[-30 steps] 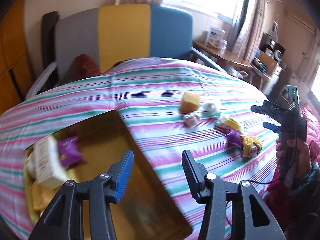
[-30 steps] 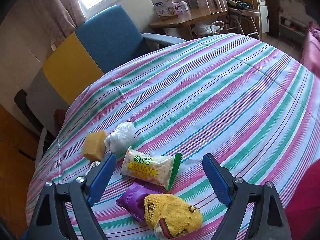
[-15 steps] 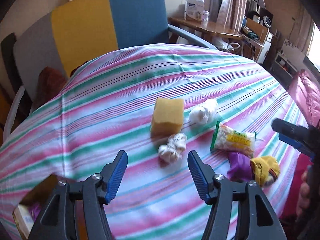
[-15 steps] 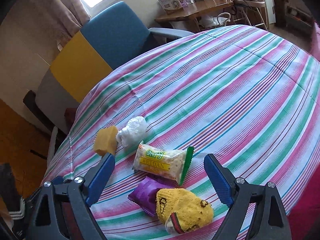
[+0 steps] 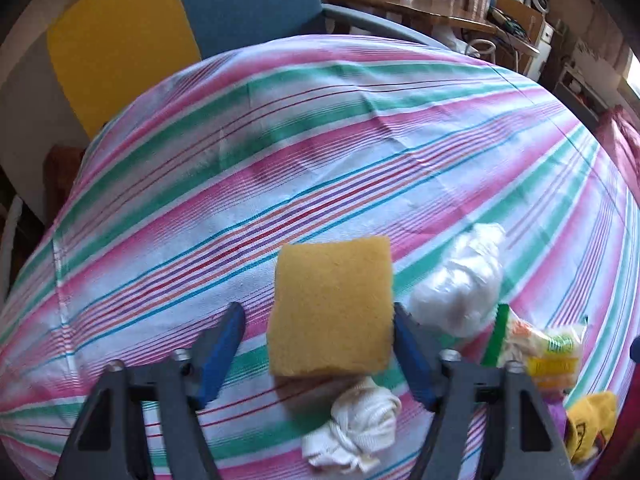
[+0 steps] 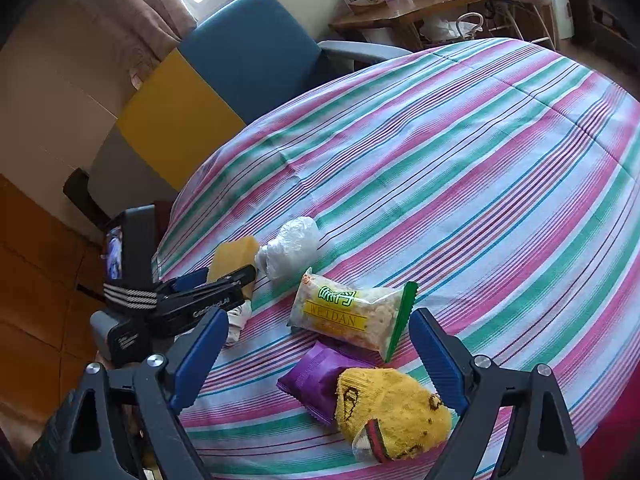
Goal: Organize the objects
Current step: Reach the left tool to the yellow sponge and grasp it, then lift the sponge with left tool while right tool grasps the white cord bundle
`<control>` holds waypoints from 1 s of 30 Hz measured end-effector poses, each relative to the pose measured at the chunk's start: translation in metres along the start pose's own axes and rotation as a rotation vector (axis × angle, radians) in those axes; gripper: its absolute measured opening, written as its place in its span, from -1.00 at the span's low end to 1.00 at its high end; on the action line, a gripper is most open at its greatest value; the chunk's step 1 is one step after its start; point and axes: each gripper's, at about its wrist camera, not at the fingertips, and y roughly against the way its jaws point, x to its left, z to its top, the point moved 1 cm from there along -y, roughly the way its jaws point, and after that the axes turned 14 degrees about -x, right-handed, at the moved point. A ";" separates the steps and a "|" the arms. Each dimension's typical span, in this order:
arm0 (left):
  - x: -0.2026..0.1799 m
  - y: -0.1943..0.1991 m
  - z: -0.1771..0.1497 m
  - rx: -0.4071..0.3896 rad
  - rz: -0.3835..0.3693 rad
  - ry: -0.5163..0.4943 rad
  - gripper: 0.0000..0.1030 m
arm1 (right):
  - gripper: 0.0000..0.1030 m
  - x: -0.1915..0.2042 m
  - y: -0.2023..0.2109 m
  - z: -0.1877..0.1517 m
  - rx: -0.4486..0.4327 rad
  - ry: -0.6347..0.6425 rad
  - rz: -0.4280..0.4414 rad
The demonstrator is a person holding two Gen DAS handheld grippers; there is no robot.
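Striped cloth (image 5: 320, 152) covers your table, with a blue and yellow chair (image 6: 224, 80) at its far side. Your left tongs (image 5: 318, 346) stand wide around the sponge (image 5: 332, 306), its right edge touching the right finger; a white rag (image 5: 356, 428) lies just near of it and a plastic wad (image 5: 460, 280) to its right. Your right tongs (image 6: 320, 356) stand wide over the snack pack (image 6: 348, 308), purple packet (image 6: 312, 376) and yellow sock (image 6: 392, 408), gripping nothing.
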 end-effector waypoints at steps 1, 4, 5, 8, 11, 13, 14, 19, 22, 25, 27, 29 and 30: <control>0.002 0.004 0.000 -0.012 -0.025 0.025 0.05 | 0.79 0.000 0.000 0.000 -0.003 0.003 -0.003; 0.004 0.032 -0.005 -0.088 -0.042 0.033 0.04 | 0.79 0.000 0.000 0.001 -0.009 0.010 -0.009; 0.005 0.044 -0.008 -0.107 -0.049 0.043 0.04 | 0.79 0.000 0.000 0.001 -0.009 0.013 -0.008; 0.012 0.084 -0.020 -0.146 -0.071 0.091 0.04 | 0.79 0.005 0.000 -0.001 -0.004 0.041 -0.006; 0.021 0.121 -0.036 -0.173 -0.065 0.120 0.05 | 0.79 0.012 -0.001 -0.005 0.000 0.085 -0.006; 0.027 0.144 -0.050 -0.186 -0.063 0.144 0.05 | 0.79 0.018 -0.003 -0.009 0.016 0.123 0.008; 0.029 0.154 -0.056 -0.194 -0.060 0.153 0.05 | 0.79 0.023 -0.004 -0.012 0.025 0.147 0.013; 0.050 0.197 -0.100 -0.205 -0.037 0.212 0.05 | 0.67 0.054 -0.007 -0.031 0.041 0.329 0.049; 0.059 0.218 -0.126 -0.205 -0.034 0.243 0.05 | 0.53 0.072 -0.011 -0.044 0.074 0.423 0.085; 0.069 0.236 -0.149 -0.207 -0.028 0.272 0.05 | 0.47 0.090 -0.018 -0.055 0.115 0.500 0.121; 0.075 0.246 -0.163 -0.211 -0.023 0.282 0.05 | 0.47 0.105 -0.026 -0.060 0.131 0.570 0.137; 0.080 0.254 -0.173 -0.213 -0.022 0.300 0.05 | 0.47 0.116 -0.039 -0.064 0.145 0.619 0.132; 0.082 0.258 -0.178 -0.213 -0.026 0.311 0.05 | 0.47 0.121 -0.048 -0.065 0.162 0.638 0.128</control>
